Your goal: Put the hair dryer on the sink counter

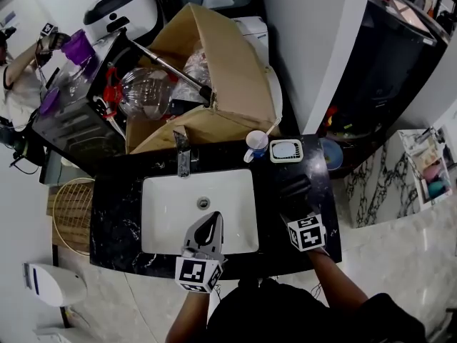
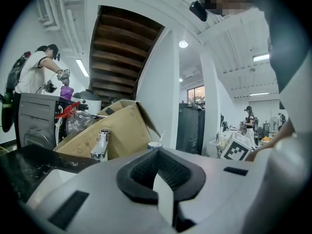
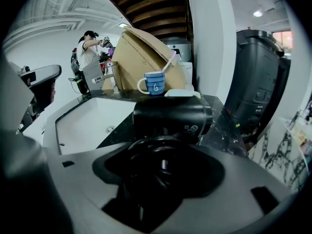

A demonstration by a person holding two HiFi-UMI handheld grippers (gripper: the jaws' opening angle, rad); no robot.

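The black hair dryer is over the dark marble sink counter, just right of the white basin. My right gripper is shut on its handle. In the right gripper view the dryer's barrel lies crosswise just beyond my right gripper; whether it touches the counter is hidden. My left gripper hovers over the basin's front edge, its jaws drawn together with nothing in them, and in its own view the left gripper points toward the faucet.
A blue striped cup with a spoon and a white square dish stand at the counter's back right, with a blue disc beside them. The faucet is behind the basin. A large cardboard box rises beyond the counter.
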